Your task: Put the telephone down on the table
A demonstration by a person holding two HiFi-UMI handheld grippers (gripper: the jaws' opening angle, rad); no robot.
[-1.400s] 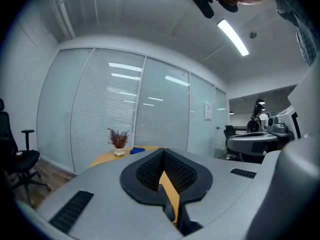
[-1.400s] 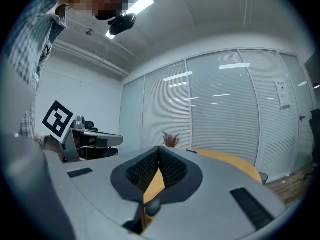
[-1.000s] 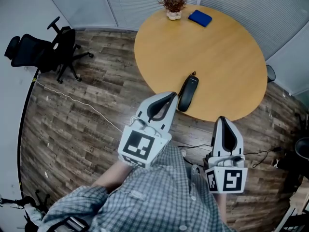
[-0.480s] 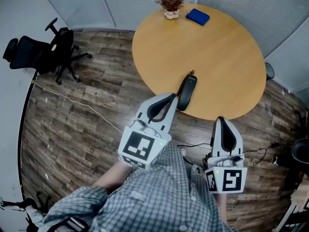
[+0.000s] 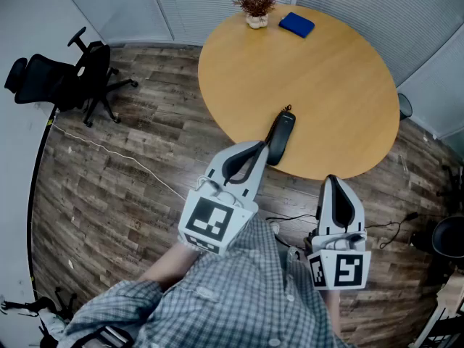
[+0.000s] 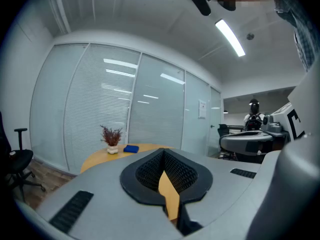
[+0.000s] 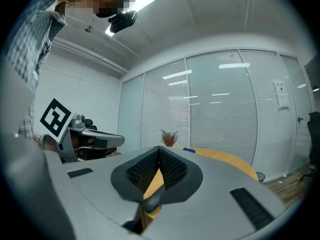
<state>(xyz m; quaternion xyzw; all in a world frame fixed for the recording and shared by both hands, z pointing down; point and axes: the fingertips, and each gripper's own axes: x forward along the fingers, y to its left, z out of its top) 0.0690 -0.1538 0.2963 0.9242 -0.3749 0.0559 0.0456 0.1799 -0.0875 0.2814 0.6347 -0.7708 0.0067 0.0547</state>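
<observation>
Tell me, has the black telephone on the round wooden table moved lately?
No. The black telephone lies at the same spot by the round wooden table's near edge.

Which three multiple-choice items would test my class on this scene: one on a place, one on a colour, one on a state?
1. Where does the telephone lie?
A. in a drawer
B. on the table, close to its near edge
C. on a shelf

2. What colour is the flat item beside the potted plant?
A. blue
B. red
C. green

3. How do the jaws of the left gripper stand?
A. wide apart
B. shut on the telephone
C. shut, with nothing held

Answers:
1 B, as the head view shows it flat on the wooden top.
2 A, as it is plainly blue there.
3 C, as the left gripper view shows the pads meeting with nothing between them.
</observation>
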